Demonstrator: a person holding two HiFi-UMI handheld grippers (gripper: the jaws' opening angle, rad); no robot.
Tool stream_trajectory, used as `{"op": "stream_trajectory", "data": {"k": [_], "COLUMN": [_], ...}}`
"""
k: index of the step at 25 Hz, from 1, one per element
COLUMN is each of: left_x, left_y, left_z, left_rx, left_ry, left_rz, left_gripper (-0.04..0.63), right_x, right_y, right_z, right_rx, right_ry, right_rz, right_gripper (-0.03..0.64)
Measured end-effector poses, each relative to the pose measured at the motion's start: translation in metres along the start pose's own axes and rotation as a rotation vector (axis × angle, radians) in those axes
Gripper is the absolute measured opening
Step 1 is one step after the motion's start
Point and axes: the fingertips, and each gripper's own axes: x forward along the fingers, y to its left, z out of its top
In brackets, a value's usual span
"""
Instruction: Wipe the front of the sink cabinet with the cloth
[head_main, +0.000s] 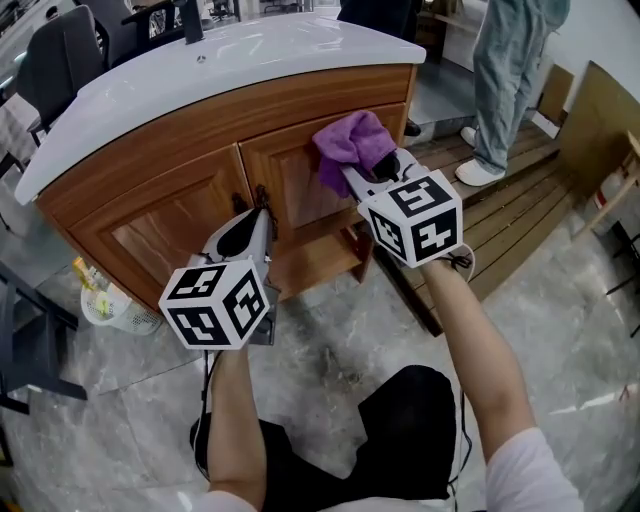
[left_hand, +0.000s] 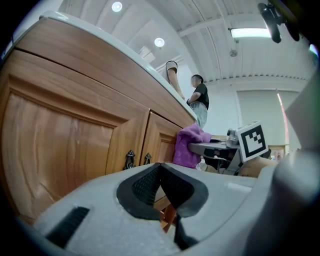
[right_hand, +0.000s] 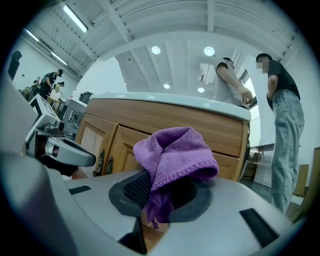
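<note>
Right gripper view: right tongs (right_hand: 161, 197) are clamping shut on the purple cloth (right_hand: 175, 152), which is bunching up above the pads with a short tail hanging below. Left gripper view: left tongs (left_hand: 161, 185) are closing pad to pad with nothing between them, pointing at the two dark handles (left_hand: 130, 159) where the doors meet.

Head view: right tongs (head_main: 375, 175) are holding the cloth (head_main: 350, 140) up against the top of the right-hand door (head_main: 295, 185) of the wooden sink cabinet (head_main: 170, 220); it looks like it's touching, but actual contact is hard to confirm. Left tongs (head_main: 255, 215) are hovering just beside the door seam, lower than the right ones. White sink top (head_main: 230, 60) is overhanging the cabinet. White basket (head_main: 115, 300) is sitting on the grey floor (head_main: 330, 350) beside the cabinet's left end. Person in jeans (head_main: 500, 80) is standing past the cabinet's right end.
</note>
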Motion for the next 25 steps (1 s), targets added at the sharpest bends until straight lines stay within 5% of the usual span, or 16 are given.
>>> {"op": "stream_trajectory", "data": {"k": [14,25], "left_x": [0.013,-0.001], "left_y": [-0.006,0.005], "left_z": [-0.009,-0.006], "left_rx": [-0.009,0.008], "left_ry": [0.018,0.031], "left_rz": [-0.016,0.035], "left_gripper": [0.005,0.005], "right_x": [-0.022,-0.025], "right_y": [-0.079,-0.018], "right_z": [-0.039,0.0], "right_rx": [0.045,0.014], "right_ry": [0.1,0.019], "right_rz": [-0.166,0.005], "right_gripper": [0.067,0.067]}}
